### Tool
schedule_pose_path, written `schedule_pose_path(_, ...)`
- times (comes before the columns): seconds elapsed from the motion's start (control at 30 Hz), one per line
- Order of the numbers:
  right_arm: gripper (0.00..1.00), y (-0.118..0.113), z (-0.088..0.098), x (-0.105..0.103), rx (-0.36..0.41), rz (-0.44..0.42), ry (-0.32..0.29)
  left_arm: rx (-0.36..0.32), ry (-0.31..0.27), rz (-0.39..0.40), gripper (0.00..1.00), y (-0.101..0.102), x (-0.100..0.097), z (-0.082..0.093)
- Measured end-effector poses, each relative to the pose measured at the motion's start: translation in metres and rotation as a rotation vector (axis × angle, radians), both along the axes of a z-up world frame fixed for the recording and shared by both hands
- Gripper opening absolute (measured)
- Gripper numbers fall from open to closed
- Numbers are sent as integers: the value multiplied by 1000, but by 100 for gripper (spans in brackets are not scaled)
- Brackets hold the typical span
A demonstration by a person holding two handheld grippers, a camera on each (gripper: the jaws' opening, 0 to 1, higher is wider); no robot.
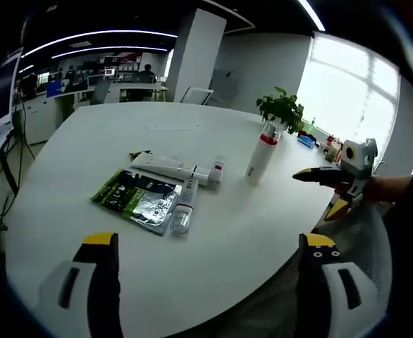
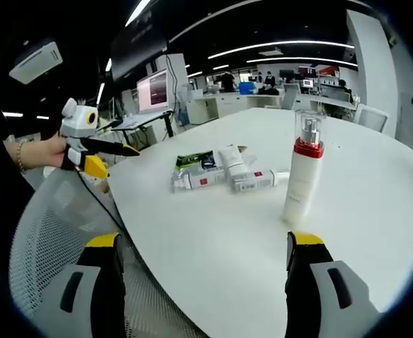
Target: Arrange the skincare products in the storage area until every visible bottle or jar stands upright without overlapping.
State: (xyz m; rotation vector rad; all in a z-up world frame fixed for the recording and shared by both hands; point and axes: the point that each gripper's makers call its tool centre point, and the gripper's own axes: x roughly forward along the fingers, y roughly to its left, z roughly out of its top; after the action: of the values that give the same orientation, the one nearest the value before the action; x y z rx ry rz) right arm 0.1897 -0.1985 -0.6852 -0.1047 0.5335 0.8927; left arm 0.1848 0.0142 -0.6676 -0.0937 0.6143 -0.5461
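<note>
Round white table (image 1: 87, 141) is the reference; its near edge curves in front of both grippers, with a grey mesh chair (image 2: 44, 232) back below that edge.

Green-and-silver foil sachet (image 1: 137, 198) lies flat near the table's middle. Touching its far edge: a white squeeze tube (image 1: 165, 167) lying flat. Just beside the tube's cap end lies a small white bottle with a red band (image 1: 216, 171), also on its side. A slim clear-capped white bottle (image 1: 185, 206) lies across the sachet's right edge, overlapping it.

Tall white spray bottle with red collar and clear cap (image 2: 304, 171) stands upright on the table, apart from the lying cluster, toward the window side. Potted green plant (image 1: 282, 108) sits behind it at the table's far edge.

Left gripper (image 1: 205, 243): jaws spread wide, released, holding nothing, hovering at the table's near edge. Right gripper (image 2: 201, 243): likewise spread, empty, short of the spray bottle.
</note>
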Motion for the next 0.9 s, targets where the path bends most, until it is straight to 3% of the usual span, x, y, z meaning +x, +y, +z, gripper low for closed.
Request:
schedule_pose_path(0.33, 96, 7, 6, 7, -27, 30, -7, -22, -6, 12, 99, -1, 0, 3)
schedule_pose_path(0.47, 96, 15, 8, 11, -71, 59, -18, -9, -5, 4, 97, -3, -1, 1)
schedule_pose_path(0.9, 98, 38, 20, 27, -52, 76, -5, -19, -7, 5, 96, -2, 0, 2)
